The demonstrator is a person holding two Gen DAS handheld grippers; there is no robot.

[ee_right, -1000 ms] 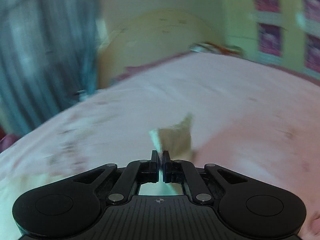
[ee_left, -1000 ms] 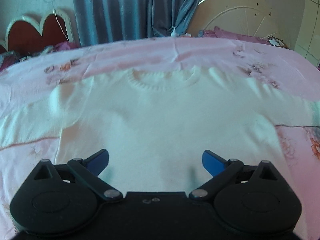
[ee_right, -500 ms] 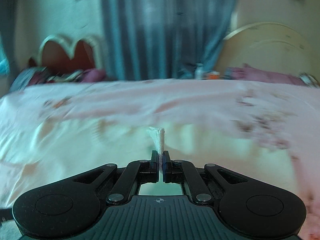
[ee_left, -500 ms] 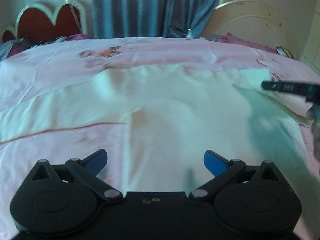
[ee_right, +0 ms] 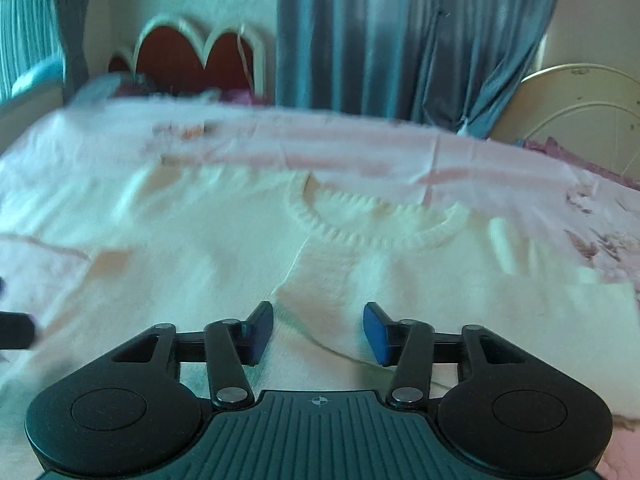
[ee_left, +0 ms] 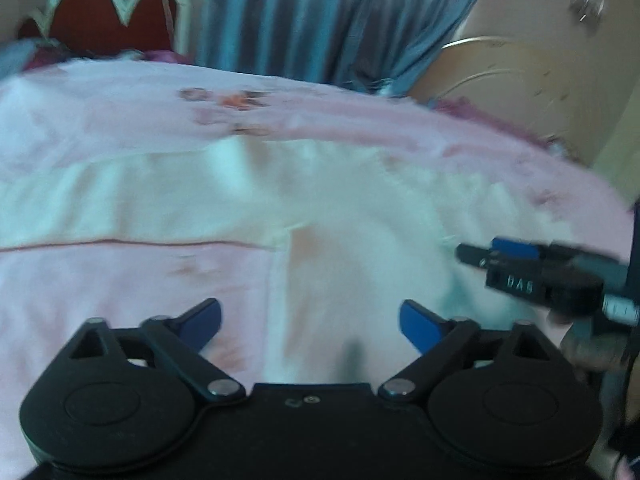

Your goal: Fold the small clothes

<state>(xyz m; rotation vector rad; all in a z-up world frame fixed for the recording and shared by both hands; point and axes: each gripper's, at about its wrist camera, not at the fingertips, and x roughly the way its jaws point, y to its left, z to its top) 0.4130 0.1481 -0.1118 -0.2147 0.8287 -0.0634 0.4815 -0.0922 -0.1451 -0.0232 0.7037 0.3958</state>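
Observation:
A white knit sweater (ee_right: pixel 200 248) lies flat, neck away from me, on the pink bedsheet (ee_left: pixel 120 280). One sleeve (ee_right: pixel 320 276) is folded across its chest, ending just below the ribbed collar (ee_right: pixel 372 228). My right gripper (ee_right: pixel 318 332) hovers over that sleeve end. Its jaws are opening and its pads stand clear of the cloth. My left gripper (ee_left: pixel 311 320) hangs wide above the sweater's (ee_left: pixel 360 208) left side edge. Its jaws are closing a little with nothing pressed between them. The right gripper (ee_left: pixel 480 256) also shows side-on at the right of the left wrist view.
A red scalloped headboard (ee_right: pixel 192 56) and blue curtains (ee_right: pixel 400 32) stand behind the bed. A cream round bed frame (ee_right: pixel 580 100) is at the far right. A hand (ee_left: pixel 592 344) holds the right gripper. Pink sheet spreads left of the sweater.
The right gripper swept the pinched sleeve across onto the sweater's chest, then opened and let it go. The left gripper slid toward the sweater's left side, and the right gripper came into its view.

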